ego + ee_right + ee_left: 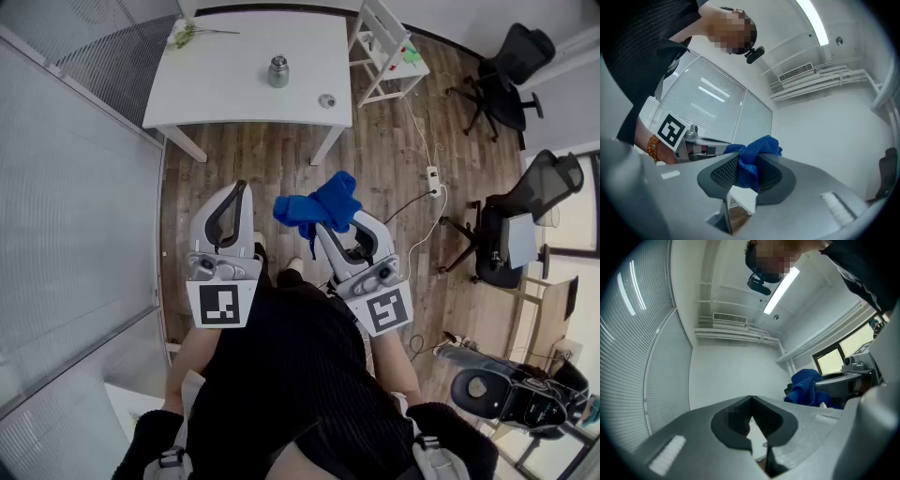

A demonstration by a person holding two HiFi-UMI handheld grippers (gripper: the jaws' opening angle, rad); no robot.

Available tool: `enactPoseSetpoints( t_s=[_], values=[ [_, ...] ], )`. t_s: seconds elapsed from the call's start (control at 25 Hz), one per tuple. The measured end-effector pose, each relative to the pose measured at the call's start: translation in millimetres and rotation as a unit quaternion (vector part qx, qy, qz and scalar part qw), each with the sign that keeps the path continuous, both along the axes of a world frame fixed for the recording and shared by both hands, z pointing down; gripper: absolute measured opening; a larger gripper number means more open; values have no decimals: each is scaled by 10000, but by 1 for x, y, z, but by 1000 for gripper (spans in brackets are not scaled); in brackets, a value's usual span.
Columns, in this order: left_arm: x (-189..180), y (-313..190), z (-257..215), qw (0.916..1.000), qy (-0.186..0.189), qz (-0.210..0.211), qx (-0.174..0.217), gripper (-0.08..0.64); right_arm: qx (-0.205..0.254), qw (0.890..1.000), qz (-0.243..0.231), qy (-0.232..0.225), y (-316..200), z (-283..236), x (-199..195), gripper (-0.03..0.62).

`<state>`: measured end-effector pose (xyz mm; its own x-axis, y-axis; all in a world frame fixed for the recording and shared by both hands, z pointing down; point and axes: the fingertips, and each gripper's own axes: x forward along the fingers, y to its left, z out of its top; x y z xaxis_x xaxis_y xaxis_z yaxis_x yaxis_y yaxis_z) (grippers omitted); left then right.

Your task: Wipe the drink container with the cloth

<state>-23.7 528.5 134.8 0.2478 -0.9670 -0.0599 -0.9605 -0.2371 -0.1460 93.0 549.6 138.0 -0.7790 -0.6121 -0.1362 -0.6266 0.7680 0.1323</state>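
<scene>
We see the drink container [278,71], metal, upright on the white surface [216,84] at the far side of the head view, well apart from both grippers. A small round cap [326,100] lies near it on the same surface, and a green sprig [186,36] sits at the far left corner. The blue cloth [319,206] is off the surface, bunched and clamped between the jaws of the right gripper [323,225], with its free end sticking up past the tips. The left gripper [242,187] is beside it with jaws together at the tips and nothing between them. Both are held over the wood floor [262,155]. Office chairs [506,70] stand off to the right.
</scene>
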Motion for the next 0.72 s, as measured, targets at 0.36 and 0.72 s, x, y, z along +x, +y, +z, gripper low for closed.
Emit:
enactPoseSetpoints(
  t_s=[0.36, 0.72],
  values=[
    [-70, -44, 31, 9999, 123, 1, -118, 5, -346, 9993, -97, 53, -53, 30, -58, 127],
    [-116, -59, 15, 9997, 197, 92, -119, 5, -412, 9974, 242, 541, -86, 16, -83, 129]
  ],
)
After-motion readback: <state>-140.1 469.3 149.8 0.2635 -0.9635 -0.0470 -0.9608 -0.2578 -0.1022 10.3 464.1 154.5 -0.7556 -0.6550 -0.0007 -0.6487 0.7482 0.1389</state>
